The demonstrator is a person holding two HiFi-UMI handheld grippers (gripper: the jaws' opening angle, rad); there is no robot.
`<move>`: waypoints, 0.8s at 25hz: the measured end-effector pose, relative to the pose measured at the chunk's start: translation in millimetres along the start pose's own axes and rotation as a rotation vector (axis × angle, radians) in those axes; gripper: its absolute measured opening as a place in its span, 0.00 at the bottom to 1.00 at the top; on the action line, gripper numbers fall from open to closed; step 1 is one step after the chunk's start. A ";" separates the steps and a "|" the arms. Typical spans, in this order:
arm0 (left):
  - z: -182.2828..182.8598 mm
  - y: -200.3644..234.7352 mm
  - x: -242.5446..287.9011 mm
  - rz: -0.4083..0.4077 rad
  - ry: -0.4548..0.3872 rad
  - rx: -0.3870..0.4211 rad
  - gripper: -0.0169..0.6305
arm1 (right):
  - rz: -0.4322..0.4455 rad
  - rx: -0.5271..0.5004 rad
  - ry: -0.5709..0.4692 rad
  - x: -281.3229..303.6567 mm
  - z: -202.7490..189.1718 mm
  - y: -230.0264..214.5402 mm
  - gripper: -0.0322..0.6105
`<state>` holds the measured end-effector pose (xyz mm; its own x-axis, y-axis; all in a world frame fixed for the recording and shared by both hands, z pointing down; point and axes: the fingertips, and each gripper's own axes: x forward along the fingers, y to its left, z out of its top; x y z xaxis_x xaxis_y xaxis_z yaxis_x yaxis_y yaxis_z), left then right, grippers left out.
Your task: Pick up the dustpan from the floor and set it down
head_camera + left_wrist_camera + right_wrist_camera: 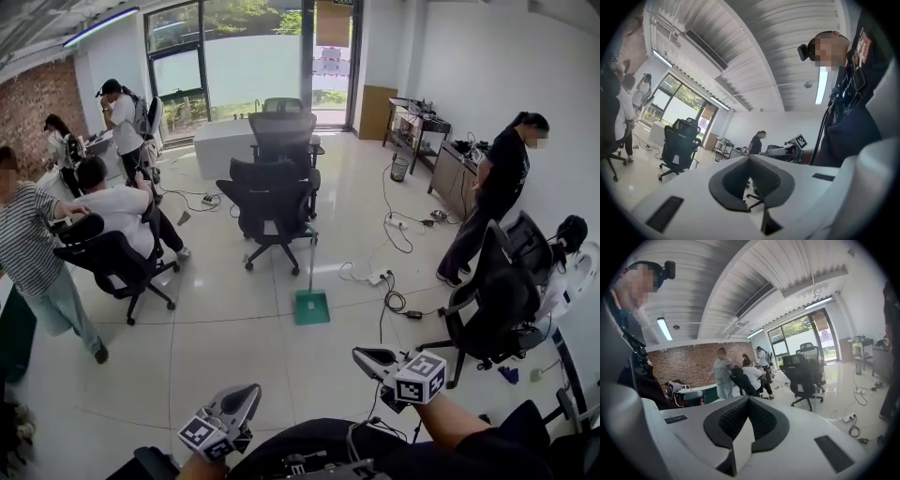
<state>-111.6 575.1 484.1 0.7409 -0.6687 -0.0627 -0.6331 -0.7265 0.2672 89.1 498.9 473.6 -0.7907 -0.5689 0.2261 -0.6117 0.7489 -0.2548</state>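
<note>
Left gripper (246, 396) and right gripper (364, 355): jaws pressed together, nothing between them. Green dustpan (312, 306), slim upright handle, stands on the pale tiled floor (225, 347) near a black office chair (272, 202), well apart from both grippers; only the head view shows it.

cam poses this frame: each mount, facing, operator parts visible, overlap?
Head view: on the head, facing forward-down at the green dustpan; shows left gripper, right gripper, arms.
Left gripper view: on the left gripper, along its shut jaws; person's torso at right.
Right gripper view: on the right gripper, along its shut jaws, toward the brick wall; torso at left.
Shared: black chairs in all three.
</note>
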 end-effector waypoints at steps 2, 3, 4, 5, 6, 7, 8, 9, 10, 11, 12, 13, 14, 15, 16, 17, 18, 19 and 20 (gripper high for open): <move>2.9 -19.7 -2.2 -0.004 -0.010 0.004 0.05 | -0.012 0.001 -0.015 -20.4 2.4 6.3 0.07; 3.1 -31.5 -1.1 -0.005 -0.012 0.008 0.05 | -0.020 -0.003 -0.020 -32.9 2.3 7.2 0.07; 2.8 -44.4 2.3 -0.007 -0.011 0.014 0.05 | -0.029 -0.008 -0.024 -47.0 1.6 5.9 0.07; 2.2 -57.9 8.0 -0.007 -0.010 0.022 0.05 | -0.040 -0.011 -0.027 -62.5 0.5 1.9 0.07; 1.1 -71.7 15.9 -0.005 -0.008 0.029 0.05 | -0.050 -0.012 -0.029 -78.9 -1.2 -4.8 0.07; -0.7 -85.0 25.6 -0.003 -0.009 0.035 0.05 | -0.059 -0.011 -0.030 -95.8 -3.8 -13.6 0.07; -3.6 -97.7 36.3 0.003 -0.011 0.037 0.05 | -0.064 -0.003 -0.031 -112.8 -7.2 -24.0 0.07; -7.4 -110.0 47.6 0.012 -0.015 0.030 0.05 | -0.067 0.010 -0.032 -130.1 -11.1 -35.3 0.07; -11.7 -123.1 59.2 0.022 -0.020 0.018 0.05 | -0.067 0.026 -0.032 -148.2 -14.7 -46.6 0.07; -16.1 -137.5 71.3 0.030 -0.023 0.002 0.05 | -0.065 0.039 -0.032 -167.0 -17.8 -57.7 0.07; -20.8 -152.8 83.9 0.034 -0.023 -0.011 0.05 | -0.064 0.045 -0.032 -185.5 -20.2 -68.6 0.07; -25.8 -167.5 96.9 0.034 -0.020 -0.018 0.05 | -0.063 0.049 -0.033 -202.7 -22.4 -80.0 0.07; -30.9 -180.7 110.0 0.031 -0.016 -0.018 0.05 | -0.064 0.052 -0.035 -217.8 -24.3 -92.2 0.07; -35.1 -191.7 122.8 0.029 -0.014 -0.015 0.05 | -0.066 0.056 -0.038 -230.5 -25.8 -104.9 0.07; -38.4 -200.6 134.2 0.029 -0.014 -0.012 0.05 | -0.068 0.059 -0.040 -240.8 -27.1 -116.8 0.07; -40.8 -207.7 143.3 0.031 -0.013 -0.008 0.05 | -0.068 0.060 -0.042 -248.6 -28.5 -126.9 0.07; -42.9 -213.5 149.2 0.036 -0.010 -0.004 0.05 | -0.067 0.057 -0.043 -254.3 -30.3 -133.9 0.07; -45.1 -218.0 152.0 0.041 -0.008 0.001 0.05 | -0.066 0.052 -0.044 -258.1 -32.4 -137.9 0.07; -47.5 -221.0 152.4 0.046 -0.006 0.006 0.05 | -0.065 0.044 -0.044 -260.1 -35.0 -139.7 0.07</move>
<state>151.9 641.2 461.2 0.7096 -0.7024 -0.0563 -0.6678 -0.6958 0.2643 381.0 554.1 483.3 -0.7493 -0.6306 0.2022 -0.6611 0.6952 -0.2823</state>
